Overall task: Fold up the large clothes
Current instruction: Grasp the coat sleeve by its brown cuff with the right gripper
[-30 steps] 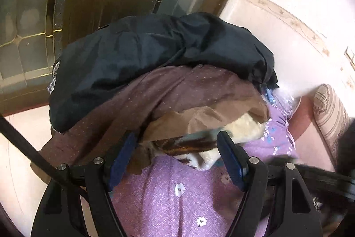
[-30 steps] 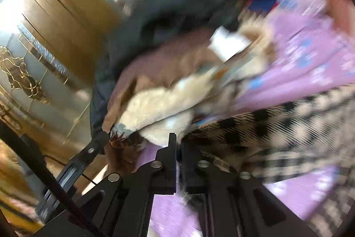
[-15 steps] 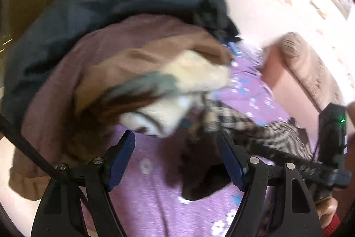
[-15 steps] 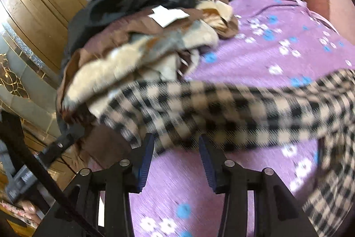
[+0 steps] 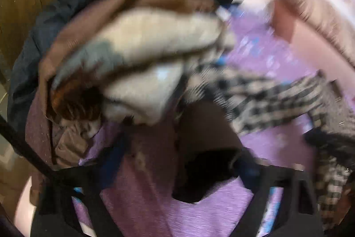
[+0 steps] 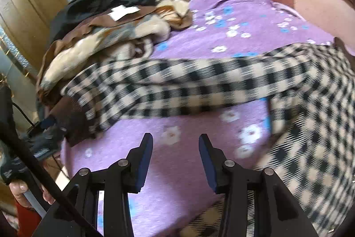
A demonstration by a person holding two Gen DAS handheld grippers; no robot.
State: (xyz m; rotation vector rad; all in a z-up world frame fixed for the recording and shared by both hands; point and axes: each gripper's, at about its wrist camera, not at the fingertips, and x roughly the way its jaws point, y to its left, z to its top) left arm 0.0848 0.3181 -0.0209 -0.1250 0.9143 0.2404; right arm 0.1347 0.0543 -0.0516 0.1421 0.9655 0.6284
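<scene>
I am spreading the checked garment (image 6: 199, 81) on the bed (image 6: 177, 170); both claws released; next, gripping its sleeve end

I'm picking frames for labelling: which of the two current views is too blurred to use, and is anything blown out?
Left wrist: heavy motion blur throughout; the left gripper fingers are smeared, the clothes pile soft, and the wall at upper right is overexposed. Right wrist: mostly sharp; the right gripper is crisp, while the checked garment is mildly blurred; fisheye bends the edges.
</scene>
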